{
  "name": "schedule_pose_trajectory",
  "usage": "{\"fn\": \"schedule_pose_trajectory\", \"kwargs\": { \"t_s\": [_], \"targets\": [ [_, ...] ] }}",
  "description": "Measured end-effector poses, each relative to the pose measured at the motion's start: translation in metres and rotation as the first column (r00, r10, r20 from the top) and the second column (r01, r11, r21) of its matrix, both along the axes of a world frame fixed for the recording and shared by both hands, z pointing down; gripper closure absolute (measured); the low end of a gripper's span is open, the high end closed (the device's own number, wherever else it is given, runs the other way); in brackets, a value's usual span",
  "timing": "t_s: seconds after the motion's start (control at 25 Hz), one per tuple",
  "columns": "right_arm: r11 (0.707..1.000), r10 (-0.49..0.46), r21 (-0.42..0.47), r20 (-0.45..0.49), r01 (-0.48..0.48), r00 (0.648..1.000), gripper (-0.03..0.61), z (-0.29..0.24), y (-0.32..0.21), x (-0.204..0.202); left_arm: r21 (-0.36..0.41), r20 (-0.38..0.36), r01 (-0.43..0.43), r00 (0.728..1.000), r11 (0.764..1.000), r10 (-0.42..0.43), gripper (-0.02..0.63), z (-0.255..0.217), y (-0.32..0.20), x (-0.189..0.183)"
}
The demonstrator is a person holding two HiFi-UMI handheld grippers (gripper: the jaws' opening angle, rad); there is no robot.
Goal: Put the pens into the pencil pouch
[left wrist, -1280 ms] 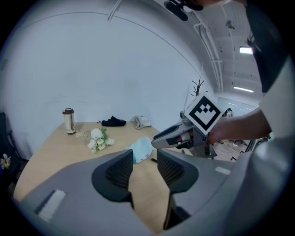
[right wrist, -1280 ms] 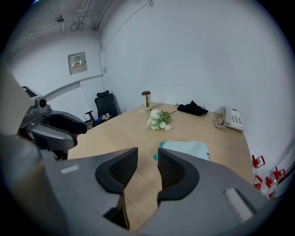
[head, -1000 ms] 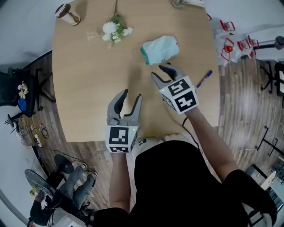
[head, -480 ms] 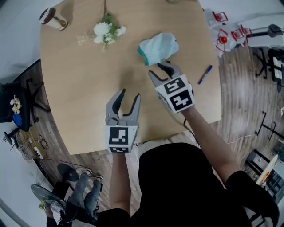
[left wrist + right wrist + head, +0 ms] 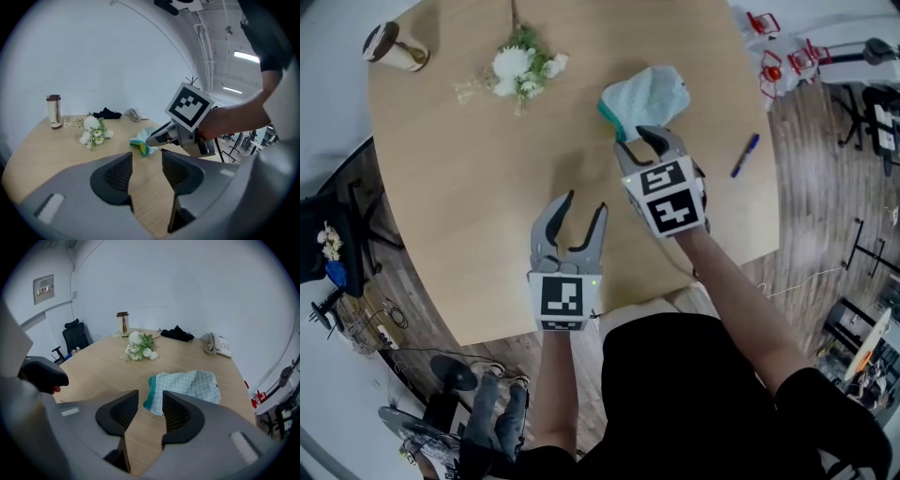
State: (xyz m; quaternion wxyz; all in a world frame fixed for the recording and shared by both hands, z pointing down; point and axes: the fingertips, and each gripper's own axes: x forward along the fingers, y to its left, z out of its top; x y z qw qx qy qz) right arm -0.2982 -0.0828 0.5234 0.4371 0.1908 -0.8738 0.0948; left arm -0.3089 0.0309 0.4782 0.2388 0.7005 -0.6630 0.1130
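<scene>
Wood-grain table (image 5: 459,187), pale wall behind. Far left: cup (image 5: 392,45) near the far edge, with flowers (image 5: 517,70) lying to its right.

Left gripper (image 5: 583,204) hovers over bare table close to the person. Its jaws are wide apart with nothing between them.

Pouch (image 5: 649,94), pale green check with a teal-trimmed end, lies flat past centre. The trimmed end faces the right gripper (image 5: 636,145), which is just short of it and pointed down. That gripper's jaws have just been opening; they are now wide and empty.

Pen (image 5: 744,156), blue, lies alone near the right edge, well apart from the pouch. No other pen is in view.

Judgement: the step in hand is the reach for the pouch mouth. To do it well, bring the jaws over the teal edge and catch one layer only, so the mouth gapes; pinching both layers would shut it. The cloth may slide, and the free left gripper could steady it.

Writing: none legible. Both cubes carry black-and-white square markers. The wall plate in the right gripper view is too small to read.
</scene>
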Motion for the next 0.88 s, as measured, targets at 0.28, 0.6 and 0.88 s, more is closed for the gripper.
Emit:
{"fn": "schedule_pose_trajectory", "kwargs": {
  "t_s": [0.28,0.6,0.88],
  "targets": [
    [0.998,0.044,0.042,-0.035,-0.042,0.998,0.434,0.016,-0.010,-0.012,-0.036,-0.007,-0.010,1.000,0.999,0.010,0.416,0.018,0.005,-0.011],
    [0.994,0.098,0.062,-0.091,-0.093,0.991,0.433,0.034,-0.019,-0.016,-0.058,-0.044,-0.021,0.999,0.998,0.019,0.416,0.026,0.008,-0.011],
    [0.990,0.129,0.068,-0.096,-0.123,0.987,0.437,0.035,-0.023,-0.015,-0.052,-0.073,-0.020,0.997,0.998,0.016,0.416,0.026,0.001,-0.009]
  ]
}}
